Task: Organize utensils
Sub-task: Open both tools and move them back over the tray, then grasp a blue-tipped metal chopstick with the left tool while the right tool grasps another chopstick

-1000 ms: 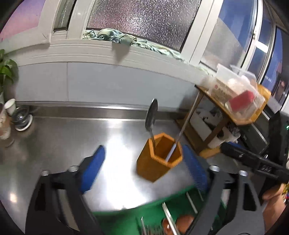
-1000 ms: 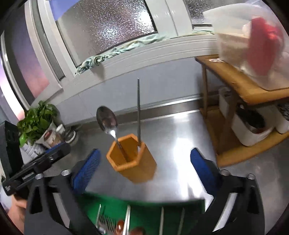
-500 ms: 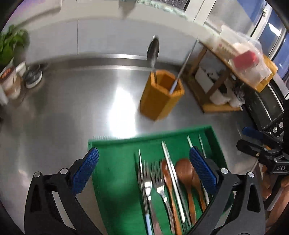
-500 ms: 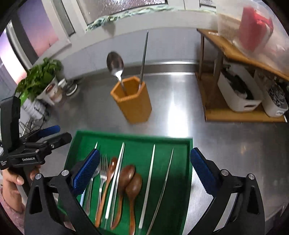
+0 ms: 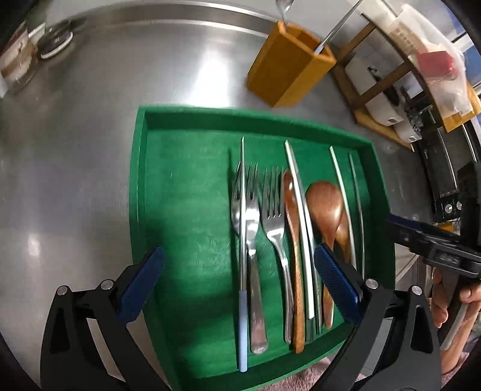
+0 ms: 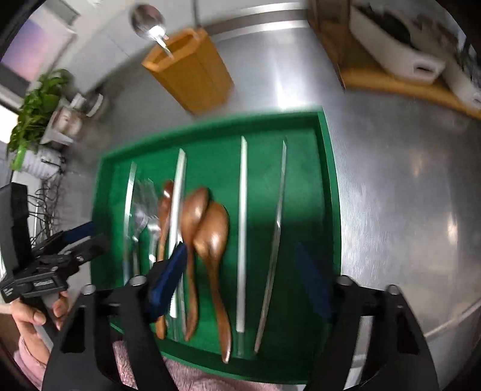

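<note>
Both grippers have tipped downward since the earlier frames, so the green tray (image 5: 141, 168) now fills each view where the window and orange utensil holder (image 5: 288, 69) did before. That holder stands on the steel bench (image 5: 75, 135) just beyond the tray's far rim, with a metal spoon (image 6: 148, 22) and a thin metal rod leaning in it.

Inside the tray the utensils lie side by side, handles toward the near rim: two metal forks (image 5: 272, 216), a slim wooden spoon (image 5: 293, 240), two broader wooden spoons (image 6: 210, 234), and several long chopsticks (image 6: 242, 225). The tray's left third is bare green felt (the widest free patch), and a narrower bare strip runs along its right wall.

The left gripper (image 5: 237, 285) hangs above the tray with its jaws spread wide, the forks and a chopstick below the gap, nothing grasped. The right gripper (image 6: 240, 279) is closing; the broad wooden spoons and two chopsticks lie between its blue pads (image 6: 168, 276), which do not yet press on anything. Open bench lies left of the tray, while a wooden shelf (image 5: 375, 99) crowds the far right.
</note>
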Motion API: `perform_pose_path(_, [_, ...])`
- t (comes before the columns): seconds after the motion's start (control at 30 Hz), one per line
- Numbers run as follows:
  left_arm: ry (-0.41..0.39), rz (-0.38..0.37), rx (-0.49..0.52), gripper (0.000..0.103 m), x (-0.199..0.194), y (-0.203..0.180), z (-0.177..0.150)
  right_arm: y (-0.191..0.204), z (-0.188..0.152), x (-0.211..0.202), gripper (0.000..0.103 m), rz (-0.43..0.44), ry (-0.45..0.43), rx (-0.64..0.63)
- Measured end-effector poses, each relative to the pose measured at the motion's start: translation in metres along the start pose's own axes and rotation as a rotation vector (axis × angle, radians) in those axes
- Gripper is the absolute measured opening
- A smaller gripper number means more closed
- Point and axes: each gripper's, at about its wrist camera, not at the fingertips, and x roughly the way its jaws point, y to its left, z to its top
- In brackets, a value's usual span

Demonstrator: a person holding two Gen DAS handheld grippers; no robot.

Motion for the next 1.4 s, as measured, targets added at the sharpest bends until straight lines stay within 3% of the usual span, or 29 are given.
perform_pose_path(0.07, [0.027,-0.001,-0.012,0.074,0.004,0.001,0.0,-0.007,-0.002,0.009,0.029,-0.027,0.043,0.021])
perform_pose_path(0.1, [0.049,-0.004,-0.024,0.07,0.008,0.003,0.0,-0.008,-0.002,0.011,0.026,-0.039,0.054,0.023])
perform_pose_path(0.17, [0.076,-0.006,-0.031,0.056,0.012,0.004,-0.001,-0.011,-0.003,0.016,0.023,-0.06,0.077,0.032])
perform_pose_path(0.47, [0.137,0.051,0.019,0.024,0.024,-0.002,-0.003,-0.009,-0.008,0.027,0.016,-0.125,0.152,0.008])
perform_pose_path(0.73, [0.185,0.134,0.112,0.019,0.033,-0.024,0.001,0.004,0.001,0.036,0.016,-0.187,0.218,-0.041])
perform_pose_path(0.8, [0.205,0.158,0.131,0.012,0.037,-0.029,0.005,0.014,0.008,0.041,0.011,-0.216,0.241,-0.045])
perform_pose_path(0.83, [0.212,0.163,0.135,0.005,0.039,-0.03,0.006,0.017,0.01,0.042,0.007,-0.24,0.247,-0.05])
perform_pose_path(1.0, [0.224,0.144,0.13,0.005,0.041,-0.03,0.011,0.03,0.015,0.05,0.006,-0.277,0.255,-0.067])
perform_pose_path(1.3, [0.164,0.044,0.097,0.004,0.013,-0.01,0.012,0.005,0.005,0.035,0.005,-0.144,0.226,-0.021])
perform_pose_path(1.4, [0.127,0.017,0.092,0.004,0.001,-0.007,0.012,0.005,0.001,0.021,0.005,-0.063,0.166,-0.019])
